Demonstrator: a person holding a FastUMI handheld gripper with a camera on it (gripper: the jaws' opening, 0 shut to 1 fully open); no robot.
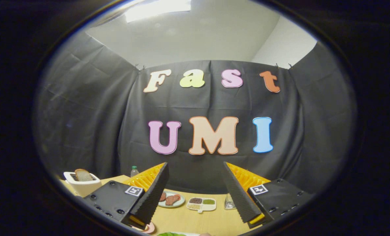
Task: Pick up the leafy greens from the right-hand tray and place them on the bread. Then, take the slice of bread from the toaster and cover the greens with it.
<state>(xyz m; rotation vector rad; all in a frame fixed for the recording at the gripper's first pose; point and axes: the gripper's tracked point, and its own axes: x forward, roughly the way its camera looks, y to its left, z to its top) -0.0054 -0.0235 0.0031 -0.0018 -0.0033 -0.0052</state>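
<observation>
gripper (195,196) jaws wide open and empty above the pale wooden worktop (195,219), with the bright green leafy greens (171,234) low at bottom centre, just under and between them, bread slice in white toaster (82,181) far lower left.

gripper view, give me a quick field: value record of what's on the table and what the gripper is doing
gripper: gripper open, fingers apart, holding nothing
toaster: toaster beyond the left finger, bread slice standing in its slot
between fingers: plate with meat pieces, divided dish of seasonings, clear glass
bottle: bottle behind the left finger
greens: leafy greens just below the fingers, mostly cut off
surface: wooden table
</observation>
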